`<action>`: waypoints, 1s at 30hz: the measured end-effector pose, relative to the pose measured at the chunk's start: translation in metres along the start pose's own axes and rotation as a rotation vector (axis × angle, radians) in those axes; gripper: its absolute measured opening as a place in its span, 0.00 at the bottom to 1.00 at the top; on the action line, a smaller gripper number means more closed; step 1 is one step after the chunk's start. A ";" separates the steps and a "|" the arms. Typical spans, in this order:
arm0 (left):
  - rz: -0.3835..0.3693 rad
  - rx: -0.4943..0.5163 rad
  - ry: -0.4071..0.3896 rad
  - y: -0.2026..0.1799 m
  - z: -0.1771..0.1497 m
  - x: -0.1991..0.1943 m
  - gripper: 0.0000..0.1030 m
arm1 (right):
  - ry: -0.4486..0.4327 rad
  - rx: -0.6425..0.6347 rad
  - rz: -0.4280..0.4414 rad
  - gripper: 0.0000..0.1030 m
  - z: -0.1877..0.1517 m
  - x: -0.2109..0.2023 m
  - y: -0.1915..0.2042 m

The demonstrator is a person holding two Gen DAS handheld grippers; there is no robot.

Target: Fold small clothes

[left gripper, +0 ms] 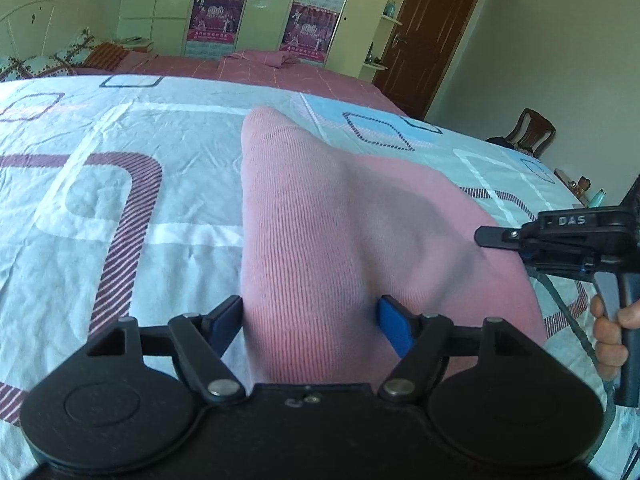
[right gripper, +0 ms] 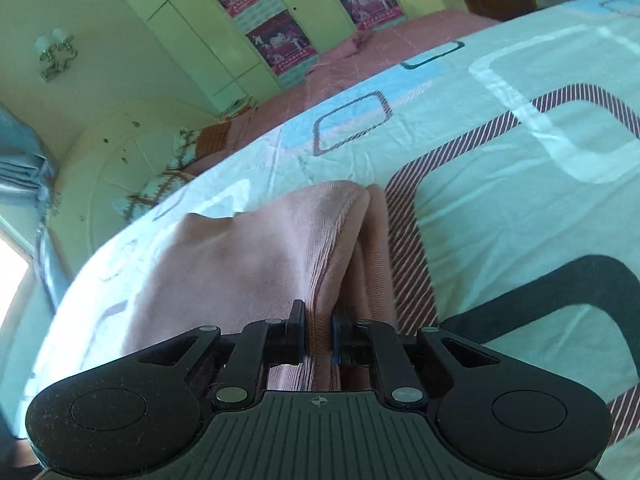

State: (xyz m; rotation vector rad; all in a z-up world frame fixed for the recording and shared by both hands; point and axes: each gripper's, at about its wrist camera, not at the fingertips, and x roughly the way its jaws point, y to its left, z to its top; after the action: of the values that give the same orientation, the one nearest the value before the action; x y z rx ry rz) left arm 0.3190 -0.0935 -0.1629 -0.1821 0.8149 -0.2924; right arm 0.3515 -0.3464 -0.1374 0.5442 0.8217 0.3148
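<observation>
A bed [left gripper: 100, 208] fills most of both views, covered by a pale sheet printed with rounded squares in white, light blue and striped maroon. Beyond it, toward the far edge, lies a pink checked blanket [left gripper: 256, 70], and at the far left corner a floral pillow [left gripper: 38, 62] sits against a white headboard [left gripper: 30, 12]. Behind the bed stands a cream wardrobe [left gripper: 160, 0] with purple posters [left gripper: 216, 12] on its doors; their writing is too small to read. A brown door [left gripper: 430, 36] stands at the right, with a wooden chair [left gripper: 534, 130] near the bed's right edge. A wall lamp [right gripper: 54, 54] shows in the right wrist view.

A pink ribbed knit garment [left gripper: 320, 220] lies on the sheet near the bed's near edge, partly lifted into a ridge.

The left gripper [left gripper: 310, 320] has its jaws set wide, with a broad fold of the garment passing between them; whether the pads actually press the cloth cannot be told. The right gripper [right gripper: 318, 334] has its jaws nearly together, pinching a hemmed edge of the garment. In the left wrist view the right gripper is seen from the side at the bed's right edge, marked "DAS", with the right hand [left gripper: 612, 334] wrapped around its handle.
</observation>
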 end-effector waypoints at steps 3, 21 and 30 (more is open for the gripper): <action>-0.012 -0.010 0.020 0.002 -0.004 0.003 0.69 | 0.034 -0.013 0.014 0.27 -0.010 -0.016 0.002; -0.014 0.027 0.030 -0.004 -0.008 -0.004 0.69 | 0.083 -0.159 -0.090 0.03 -0.067 -0.050 0.030; -0.038 0.066 0.063 -0.010 -0.013 -0.002 0.72 | 0.138 -0.293 -0.204 0.03 -0.077 -0.054 0.028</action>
State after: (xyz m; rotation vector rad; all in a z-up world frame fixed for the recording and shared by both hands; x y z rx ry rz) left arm 0.3062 -0.1030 -0.1669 -0.1267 0.8635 -0.3618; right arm 0.2569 -0.3229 -0.1317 0.1639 0.9373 0.2809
